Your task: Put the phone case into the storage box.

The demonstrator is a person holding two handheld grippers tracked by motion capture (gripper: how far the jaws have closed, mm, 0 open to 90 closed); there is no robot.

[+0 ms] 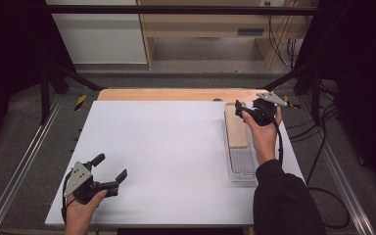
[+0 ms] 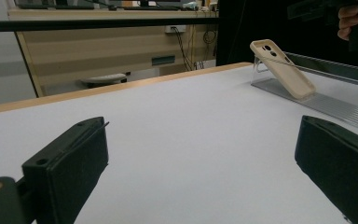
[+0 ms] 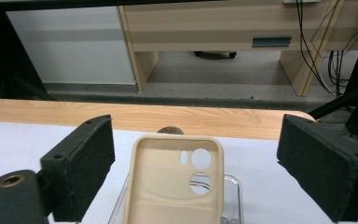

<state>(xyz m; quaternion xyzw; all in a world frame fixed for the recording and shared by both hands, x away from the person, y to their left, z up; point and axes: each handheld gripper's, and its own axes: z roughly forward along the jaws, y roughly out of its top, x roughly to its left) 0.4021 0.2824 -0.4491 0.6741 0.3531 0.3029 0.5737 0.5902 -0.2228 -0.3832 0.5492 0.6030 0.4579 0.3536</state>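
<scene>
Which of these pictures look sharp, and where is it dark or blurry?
High view: white table evenly lit, dark at both sides. Left gripper view: the phone case is sharp, the near jaws soft. Right gripper view: the case is crisp, the jaws slightly blurred.

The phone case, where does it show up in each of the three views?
High view: the phone case lies right of centre, on the clear stand, just left of the right gripper.
Left gripper view: upper right, leaning on the stand.
Right gripper view: bottom centre, between the open fingers.
Shared landmark: the table's wooden far edge.
</scene>
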